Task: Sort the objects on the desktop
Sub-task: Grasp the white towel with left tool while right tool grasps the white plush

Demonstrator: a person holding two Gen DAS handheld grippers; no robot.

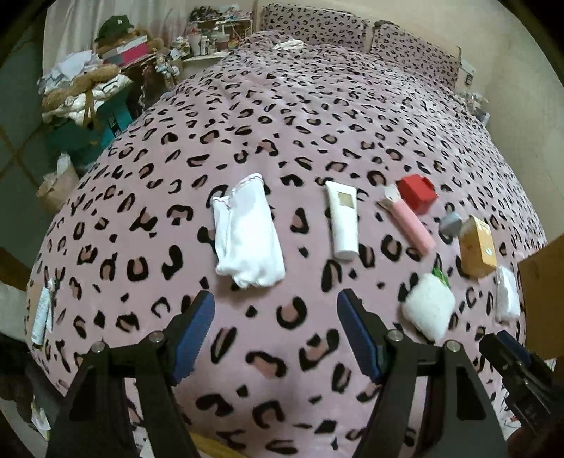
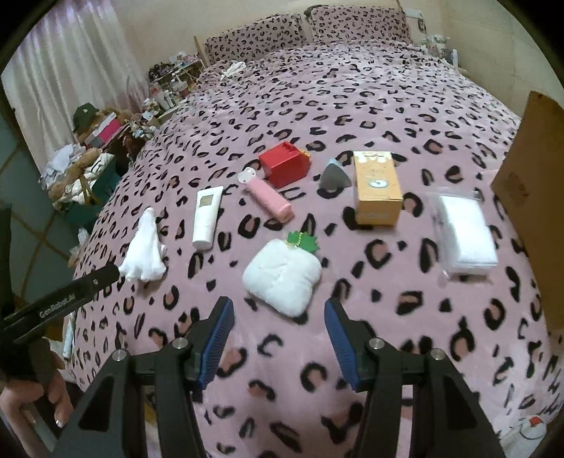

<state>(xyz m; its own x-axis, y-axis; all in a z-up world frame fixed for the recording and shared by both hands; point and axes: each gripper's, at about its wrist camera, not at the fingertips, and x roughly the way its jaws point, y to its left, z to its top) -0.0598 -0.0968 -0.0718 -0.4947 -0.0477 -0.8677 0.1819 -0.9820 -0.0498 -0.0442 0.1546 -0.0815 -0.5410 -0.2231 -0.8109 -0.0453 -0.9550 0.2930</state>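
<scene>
Several objects lie on a pink leopard-print bed cover. In the left wrist view: white folded cloth, white tube, pink case, red box, grey piece, orange box, white plush radish. My left gripper is open and empty, just short of the cloth. In the right wrist view my right gripper is open and empty, just short of the plush radish. A clear pack of white pads lies to its right.
A brown cardboard box stands at the right edge of the bed. Cluttered shelves and piled items stand to the left of the bed. Pillows lie at the far end. The left gripper's body shows at the right wrist view's left edge.
</scene>
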